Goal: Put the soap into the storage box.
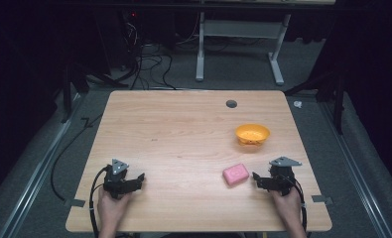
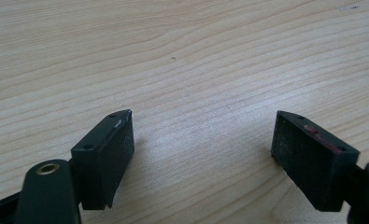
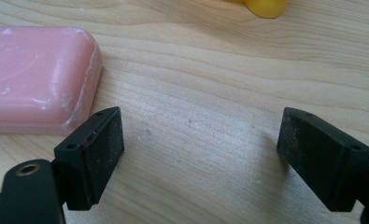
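Pink soap bar (image 1: 235, 174) lies flat on worktop (image 1: 183, 148), near right part, just left of right claw (image 1: 257, 179). Right claw jaws spread wide, empty, low over wood. Orange bowl (image 1: 252, 134) farther back, apart from soap. Left claw (image 1: 140, 178) at near left, jaws also apart, holding nothing

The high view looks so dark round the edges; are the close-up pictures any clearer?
High view: light falls on the pale wooden table, the surroundings nearly black. Right gripper view: the pink soap bar is sharp, its white scuffs plain; the yellow bowl is cut off at the top. Left gripper view: a soft sheen on the wood between open jaws.
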Demonstrator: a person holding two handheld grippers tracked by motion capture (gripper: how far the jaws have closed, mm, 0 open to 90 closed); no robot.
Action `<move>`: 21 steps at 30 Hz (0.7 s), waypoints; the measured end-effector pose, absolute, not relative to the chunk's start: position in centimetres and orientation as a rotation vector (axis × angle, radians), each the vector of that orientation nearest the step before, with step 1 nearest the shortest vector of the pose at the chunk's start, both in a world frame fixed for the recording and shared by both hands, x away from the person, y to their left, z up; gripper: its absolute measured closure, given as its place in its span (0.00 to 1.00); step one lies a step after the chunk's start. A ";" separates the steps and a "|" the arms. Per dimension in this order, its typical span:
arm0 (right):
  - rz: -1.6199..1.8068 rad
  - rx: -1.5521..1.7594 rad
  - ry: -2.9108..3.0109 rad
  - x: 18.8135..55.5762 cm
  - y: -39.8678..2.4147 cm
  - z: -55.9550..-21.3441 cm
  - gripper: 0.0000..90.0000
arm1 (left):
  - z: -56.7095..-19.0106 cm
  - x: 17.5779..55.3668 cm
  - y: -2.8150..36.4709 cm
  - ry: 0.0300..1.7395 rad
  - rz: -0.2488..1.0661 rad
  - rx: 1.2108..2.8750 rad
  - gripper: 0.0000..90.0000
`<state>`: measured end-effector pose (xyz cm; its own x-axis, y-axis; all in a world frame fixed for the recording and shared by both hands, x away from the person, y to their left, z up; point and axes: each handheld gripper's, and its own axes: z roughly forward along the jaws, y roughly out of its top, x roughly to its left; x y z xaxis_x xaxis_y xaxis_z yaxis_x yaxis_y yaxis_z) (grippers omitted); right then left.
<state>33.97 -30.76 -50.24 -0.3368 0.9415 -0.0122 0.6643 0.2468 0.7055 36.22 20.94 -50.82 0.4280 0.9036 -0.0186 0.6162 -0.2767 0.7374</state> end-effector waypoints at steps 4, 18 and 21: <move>0.852 1.465 2.089 34.0 -30.7 -50.2 0.17 | -50.8 36.2 20.9 1.279 0.541 2.003 0.24; 0.857 1.460 2.094 34.0 -30.8 -50.2 0.17 | -50.8 36.2 20.9 1.280 0.541 2.001 0.24; 0.856 1.462 2.094 34.0 -30.7 -50.2 0.17 | -50.8 36.2 20.9 1.280 0.541 2.001 0.24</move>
